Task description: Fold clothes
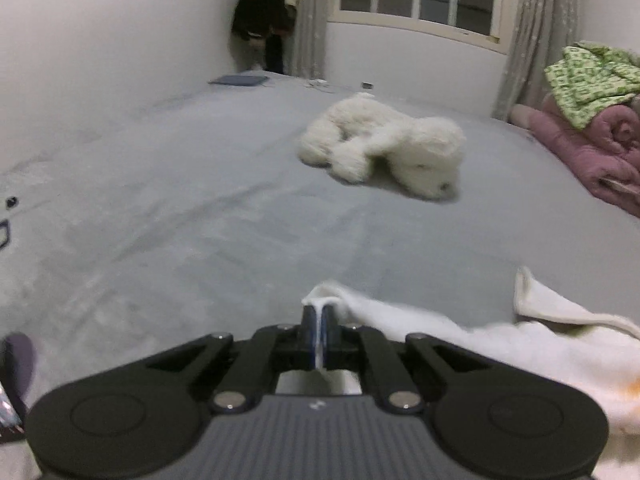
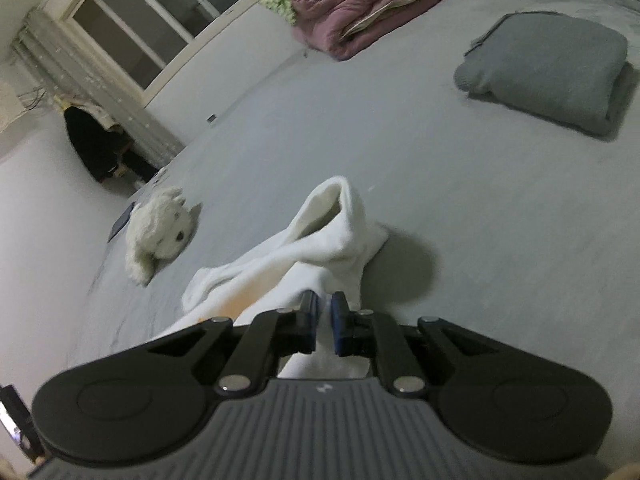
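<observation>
A white garment [image 1: 500, 344] with a small orange mark lies bunched on the grey bed sheet [image 1: 200, 208], trailing off to the right in the left wrist view. My left gripper [image 1: 319, 312] is shut on a thin edge of it. In the right wrist view the same white garment [image 2: 320, 236] rises in a fold with an open cuff facing up. My right gripper [image 2: 325, 304] is shut on its cloth, which fills the narrow gap between the blue pads.
A white plush dog [image 1: 384, 144] lies mid-bed. A folded grey garment [image 2: 548, 72] rests at the right. A rolled pink quilt [image 2: 360, 4] with a green patterned cloth [image 1: 588, 76] sits by the window wall. Dark clothes [image 1: 260, 12] hang in the corner.
</observation>
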The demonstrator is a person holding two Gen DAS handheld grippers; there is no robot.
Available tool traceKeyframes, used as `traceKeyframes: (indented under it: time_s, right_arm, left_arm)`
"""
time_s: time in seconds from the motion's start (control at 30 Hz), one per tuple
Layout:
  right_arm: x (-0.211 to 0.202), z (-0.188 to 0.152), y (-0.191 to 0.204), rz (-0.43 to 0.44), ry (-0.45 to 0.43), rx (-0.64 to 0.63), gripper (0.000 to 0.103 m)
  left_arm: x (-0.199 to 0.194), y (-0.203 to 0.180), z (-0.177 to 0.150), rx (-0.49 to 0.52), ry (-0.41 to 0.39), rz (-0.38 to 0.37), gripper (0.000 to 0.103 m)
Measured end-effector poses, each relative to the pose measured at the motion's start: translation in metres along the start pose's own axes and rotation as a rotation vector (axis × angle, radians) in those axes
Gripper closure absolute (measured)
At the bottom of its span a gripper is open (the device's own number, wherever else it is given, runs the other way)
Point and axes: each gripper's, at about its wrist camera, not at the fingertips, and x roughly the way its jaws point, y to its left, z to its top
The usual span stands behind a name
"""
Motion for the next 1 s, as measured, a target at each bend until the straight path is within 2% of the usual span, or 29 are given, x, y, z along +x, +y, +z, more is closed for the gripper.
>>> traceKeyframes:
  time_s: [0.33,0.43,0.5,0.7,0.73,0.77,0.8,0.83,0.9,1.0]
  right_arm:
    - [0.018,0.002,0.001,-0.072,-0.010,-0.018,0.092]
    - [0.016,0.001,0.004,-0.077,-0.007,-0.028,0.090]
    - [0.015,0.001,0.005,-0.080,-0.006,-0.035,0.085]
    - [0.011,-0.002,0.012,-0.101,0.005,-0.083,0.084]
    - [0.009,-0.003,0.013,-0.110,0.006,-0.095,0.082]
    - [0.007,-0.004,0.015,-0.118,0.005,-0.109,0.071]
    - [0.005,-0.005,0.017,-0.124,-0.003,-0.129,0.057]
    - [0.002,-0.007,0.020,-0.130,-0.011,-0.149,0.053]
    - [-0.003,-0.009,0.025,-0.140,-0.027,-0.188,0.052]
    - [-0.010,-0.014,0.033,-0.140,-0.041,-0.240,0.052]
  left_arm:
    - [0.004,0.025,0.010,-0.013,0.009,0.059,0.101]
    - [0.001,0.025,0.010,-0.009,0.010,0.055,0.101]
    - [-0.001,0.025,0.009,-0.006,0.011,0.052,0.101]
    - [-0.004,0.024,0.009,0.014,0.028,0.049,0.097]
    - [-0.005,0.023,0.009,0.018,0.031,0.052,0.090]
    - [-0.007,0.023,0.008,0.024,0.034,0.056,0.079]
    - [-0.008,0.022,0.007,0.034,0.037,0.059,0.074]
    - [-0.009,0.021,0.007,0.043,0.039,0.062,0.067]
    - [-0.012,0.019,0.004,0.056,0.043,0.066,0.066]
    - [-0.016,0.017,0.001,0.063,0.055,0.070,0.060]
